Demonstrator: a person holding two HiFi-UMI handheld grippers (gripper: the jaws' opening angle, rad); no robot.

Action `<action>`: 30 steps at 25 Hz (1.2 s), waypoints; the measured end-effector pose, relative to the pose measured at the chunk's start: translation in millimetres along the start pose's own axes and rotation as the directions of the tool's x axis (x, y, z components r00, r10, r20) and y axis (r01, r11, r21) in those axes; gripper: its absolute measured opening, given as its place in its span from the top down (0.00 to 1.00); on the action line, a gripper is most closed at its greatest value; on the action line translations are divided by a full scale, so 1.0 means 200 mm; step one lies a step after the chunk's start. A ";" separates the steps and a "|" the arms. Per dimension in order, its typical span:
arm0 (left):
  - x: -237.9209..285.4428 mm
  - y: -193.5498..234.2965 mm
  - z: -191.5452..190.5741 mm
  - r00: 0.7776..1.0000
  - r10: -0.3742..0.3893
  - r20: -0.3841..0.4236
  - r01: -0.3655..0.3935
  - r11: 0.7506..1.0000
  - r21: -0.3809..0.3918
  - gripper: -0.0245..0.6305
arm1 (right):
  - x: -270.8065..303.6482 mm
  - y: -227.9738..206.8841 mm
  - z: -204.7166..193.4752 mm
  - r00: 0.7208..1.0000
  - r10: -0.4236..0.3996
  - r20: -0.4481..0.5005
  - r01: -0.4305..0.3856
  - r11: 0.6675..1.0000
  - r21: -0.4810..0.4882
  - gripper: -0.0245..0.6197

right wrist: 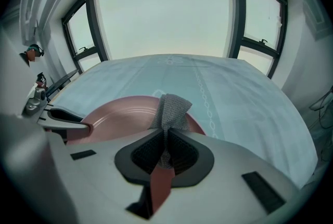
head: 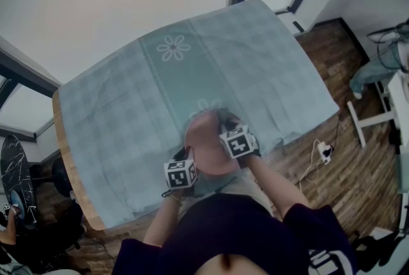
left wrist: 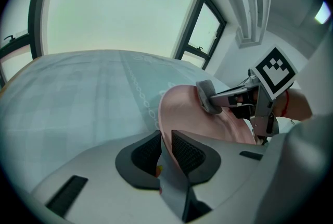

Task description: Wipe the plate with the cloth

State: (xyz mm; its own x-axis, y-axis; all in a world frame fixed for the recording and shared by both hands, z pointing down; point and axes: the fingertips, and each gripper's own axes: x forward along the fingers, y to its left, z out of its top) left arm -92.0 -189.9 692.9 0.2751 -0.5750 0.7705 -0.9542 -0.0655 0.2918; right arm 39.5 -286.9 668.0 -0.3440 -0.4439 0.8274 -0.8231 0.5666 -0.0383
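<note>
A pink plate [head: 206, 144] is held up on a tilt over the near edge of the table. My left gripper [head: 190, 158] is shut on the plate's near rim, and in the left gripper view the plate [left wrist: 208, 121] stands edge-on between the pads of that gripper [left wrist: 165, 144]. My right gripper [right wrist: 165, 149] is shut on a small grey mesh cloth [right wrist: 172, 108], whose free end sticks up past the jaws over the plate [right wrist: 117, 116]. Seen from the left gripper view, the cloth [left wrist: 205, 96] rests against the plate's far rim.
A pale blue checked tablecloth [head: 128, 94] with a flower pattern covers the table, whose wooden edge [head: 64, 158] shows at the left. On the wood floor to the right lie a power strip [head: 326, 151] and cables. Windows stand behind the table.
</note>
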 end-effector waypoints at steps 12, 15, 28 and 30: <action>0.00 0.00 0.00 1.000 -0.002 0.007 0.002 1.000 -0.006 0.85 | 0.08 -0.05 -0.06 0.994 -0.051 -0.091 0.050 0.999 -0.014 0.91; 0.00 0.00 0.00 1.000 -0.004 0.006 0.004 1.000 -0.009 0.85 | 0.10 -0.04 -0.06 0.994 -0.049 -0.101 0.047 0.999 -0.022 0.91; 0.00 0.00 0.00 1.000 -0.007 0.010 0.008 1.000 -0.015 0.85 | 0.16 0.07 -0.03 0.994 -0.007 -0.108 0.000 0.998 -0.058 0.91; 0.01 0.00 0.00 1.000 -0.008 0.010 0.008 1.000 -0.017 0.85 | 0.16 0.09 -0.02 0.995 0.000 -0.100 -0.007 0.998 -0.065 0.91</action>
State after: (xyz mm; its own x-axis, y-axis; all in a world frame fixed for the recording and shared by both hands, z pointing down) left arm -90.9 -190.4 693.6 0.2815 -0.5825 0.7625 -0.9499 -0.0567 0.3074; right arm 14.4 -288.5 696.3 -0.2976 -0.3720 0.8792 -0.7895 0.6137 -0.0075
